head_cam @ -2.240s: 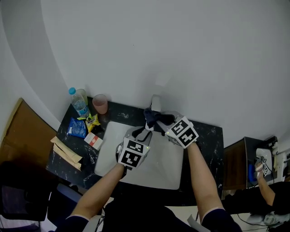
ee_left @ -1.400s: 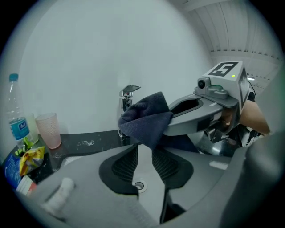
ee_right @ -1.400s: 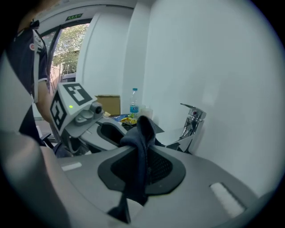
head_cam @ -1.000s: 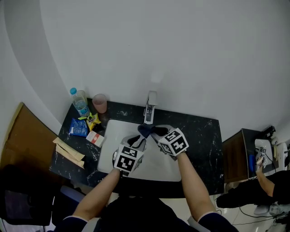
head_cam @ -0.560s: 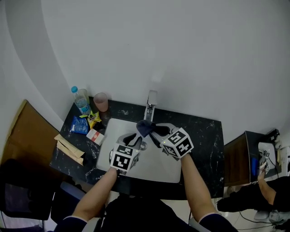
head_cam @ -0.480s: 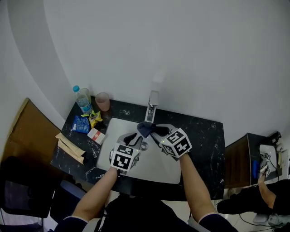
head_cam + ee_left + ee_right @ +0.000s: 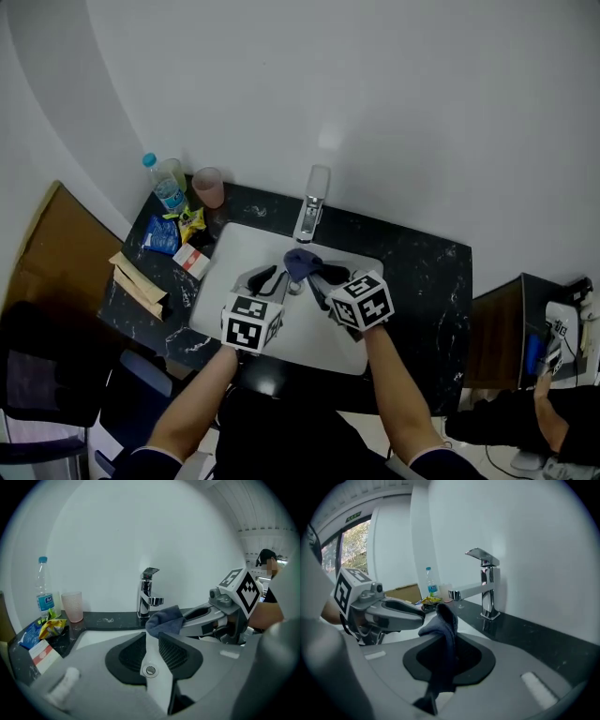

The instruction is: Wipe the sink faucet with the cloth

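Note:
The chrome faucet [image 7: 311, 204] [image 7: 147, 595] [image 7: 485, 588] stands at the back rim of the white sink [image 7: 234, 258]. A dark blue cloth [image 7: 300, 262] [image 7: 440, 620] [image 7: 164, 620] hangs bunched over the basin, a little in front of the spout and clear of it. My right gripper [image 7: 309, 278] [image 7: 445, 637] is shut on the cloth, which sticks up from between its jaws. My left gripper [image 7: 265, 279] [image 7: 152, 637] sits just left of the cloth, open with nothing between its jaws, which have just closed a little. The drain [image 7: 150, 670] shows through their gap.
On the black counter [image 7: 422, 272] left of the sink stand a water bottle [image 7: 164, 192], a pink cup [image 7: 207, 187] and several snack packets [image 7: 173, 239]. A brown board [image 7: 37, 262] leans at far left. A person [image 7: 553, 412] is at the lower right.
Both grippers have drawn back from the faucet toward the front of the basin. The cloth came away from the spout with the right gripper.

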Available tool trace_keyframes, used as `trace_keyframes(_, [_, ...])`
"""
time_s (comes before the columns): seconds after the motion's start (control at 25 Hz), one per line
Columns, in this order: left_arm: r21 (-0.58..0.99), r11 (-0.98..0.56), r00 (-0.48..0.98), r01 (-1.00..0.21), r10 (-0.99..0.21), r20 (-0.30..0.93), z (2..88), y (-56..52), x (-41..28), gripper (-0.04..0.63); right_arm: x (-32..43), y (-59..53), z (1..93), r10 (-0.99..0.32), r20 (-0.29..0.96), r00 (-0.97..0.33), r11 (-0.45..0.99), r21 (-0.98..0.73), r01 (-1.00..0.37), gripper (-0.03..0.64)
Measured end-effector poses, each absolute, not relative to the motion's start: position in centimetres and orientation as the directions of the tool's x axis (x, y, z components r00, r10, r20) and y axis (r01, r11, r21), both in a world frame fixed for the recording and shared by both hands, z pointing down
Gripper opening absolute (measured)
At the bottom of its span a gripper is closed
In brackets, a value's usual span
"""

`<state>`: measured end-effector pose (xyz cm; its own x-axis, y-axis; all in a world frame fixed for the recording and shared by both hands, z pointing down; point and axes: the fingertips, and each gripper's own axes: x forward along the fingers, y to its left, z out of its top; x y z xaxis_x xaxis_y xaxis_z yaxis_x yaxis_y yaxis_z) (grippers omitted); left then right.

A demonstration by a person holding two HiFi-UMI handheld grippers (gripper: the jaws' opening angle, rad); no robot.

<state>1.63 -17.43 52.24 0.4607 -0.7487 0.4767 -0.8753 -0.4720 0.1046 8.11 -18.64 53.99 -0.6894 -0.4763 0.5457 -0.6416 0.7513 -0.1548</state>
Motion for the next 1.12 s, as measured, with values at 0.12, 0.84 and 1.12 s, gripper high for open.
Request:
trace_keyframes(0.12, [0.118, -0.484, 0.476, -0.867, -0.736, 0.481, 52.7, -17.4, 1.1, 0.082, 8.2, -17.9, 54.2, -0.493, 0.521, -0.697, 0.711, -0.221, -0.668, 0.055])
trace_keyframes(0.84, [0.209, -0.924, 0.945, -0.322, -0.298, 0.139, 44.6, -16.0, -0.3, 0.224, 3.0, -14.8, 46.1, -0.458, 0.297, -0.838, 0.767, -0.346, -0.541, 0.055])
trace_keyframes(1.12, [0.229, -0.957, 0.983, -0.178, -0.166, 0.074, 41.8, -14.7, 2.7, 0.224, 2.0, -13.7, 45.4, -0.306, 0.265, -0.914, 0.864, -0.326, -0.384, 0.055])
